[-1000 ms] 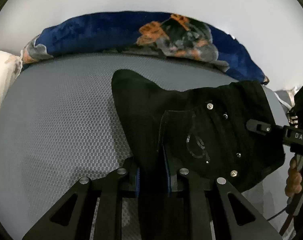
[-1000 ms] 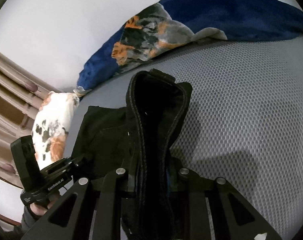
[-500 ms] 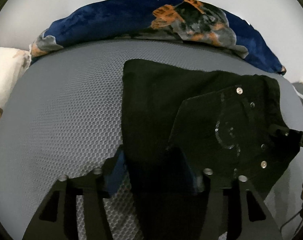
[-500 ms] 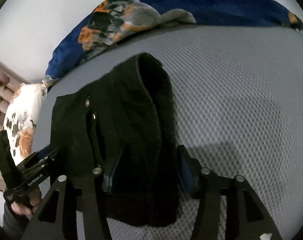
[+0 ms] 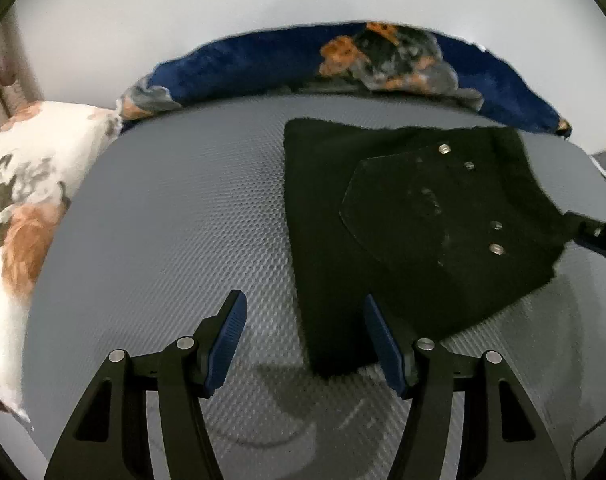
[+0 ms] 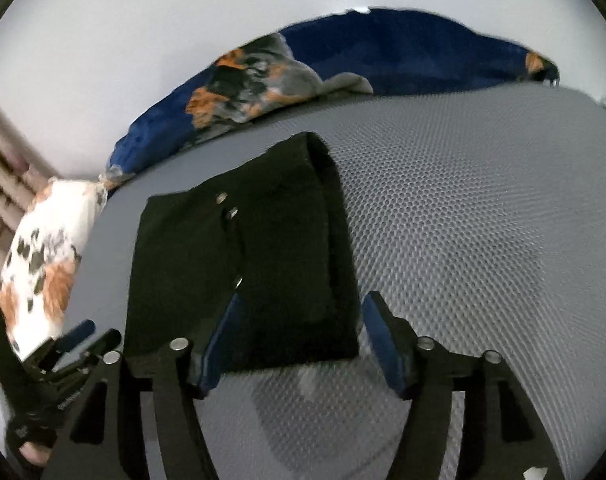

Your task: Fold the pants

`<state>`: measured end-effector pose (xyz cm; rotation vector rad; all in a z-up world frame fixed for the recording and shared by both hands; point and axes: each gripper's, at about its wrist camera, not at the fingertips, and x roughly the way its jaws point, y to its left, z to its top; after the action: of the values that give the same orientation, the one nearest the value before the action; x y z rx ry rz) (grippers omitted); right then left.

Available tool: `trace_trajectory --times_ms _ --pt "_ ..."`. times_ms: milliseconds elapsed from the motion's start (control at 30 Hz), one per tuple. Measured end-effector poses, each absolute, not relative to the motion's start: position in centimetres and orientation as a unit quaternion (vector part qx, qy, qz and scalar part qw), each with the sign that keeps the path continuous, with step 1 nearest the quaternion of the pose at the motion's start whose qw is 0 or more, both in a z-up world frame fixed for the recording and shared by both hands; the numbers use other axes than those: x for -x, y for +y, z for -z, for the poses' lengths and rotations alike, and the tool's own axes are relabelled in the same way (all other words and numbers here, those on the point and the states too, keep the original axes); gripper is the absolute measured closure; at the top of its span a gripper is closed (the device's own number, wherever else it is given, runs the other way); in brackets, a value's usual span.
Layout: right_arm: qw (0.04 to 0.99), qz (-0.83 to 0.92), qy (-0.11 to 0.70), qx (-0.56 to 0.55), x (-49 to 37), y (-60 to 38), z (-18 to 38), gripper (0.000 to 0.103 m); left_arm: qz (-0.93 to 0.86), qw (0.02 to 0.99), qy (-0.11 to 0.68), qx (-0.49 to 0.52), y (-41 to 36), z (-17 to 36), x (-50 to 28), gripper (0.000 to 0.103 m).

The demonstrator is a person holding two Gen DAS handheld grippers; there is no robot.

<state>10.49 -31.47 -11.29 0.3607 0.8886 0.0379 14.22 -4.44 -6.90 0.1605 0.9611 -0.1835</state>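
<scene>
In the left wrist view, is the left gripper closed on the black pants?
No. The left gripper is open, and the black pants lie flat on the grey mat, with neither blue pad pressing on them.

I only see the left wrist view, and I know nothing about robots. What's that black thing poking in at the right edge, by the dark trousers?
Observer: That's the right hand-held gripper. Its jaws stand open, having just been opening; the pants lie between its blue pads, unpinched.
Operator: Are the pants a single layer there?
Observer: No. The right wrist view shows their right side doubled over in a thick fold.
Operator: Is a person there?
Observer: Yes, a hand shows in that view's bottom left corner.
</scene>
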Motion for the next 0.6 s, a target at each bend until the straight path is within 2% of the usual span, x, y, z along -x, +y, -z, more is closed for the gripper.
trace_trajectory --times_ms 267,333,600 --pt "0.909 -0.02 0.402 -0.11 -4.3 -26.6 9.7 0.033 0.062 0.893 0.441 -0.063 -3.1 4.1 -8.5 0.041" --pt "0.913 -0.018 0.396 -0.097 -3.1 -25.5 9.4 0.028 0.057 0.895 0.439 -0.057 -2.8 3.8 -7.2 0.041" --pt "0.923 -0.014 0.38 -0.054 -0.1 -22.7 8.8 0.026 0.049 0.898 0.434 -0.051 -2.1 3.6 -3.6 0.041"
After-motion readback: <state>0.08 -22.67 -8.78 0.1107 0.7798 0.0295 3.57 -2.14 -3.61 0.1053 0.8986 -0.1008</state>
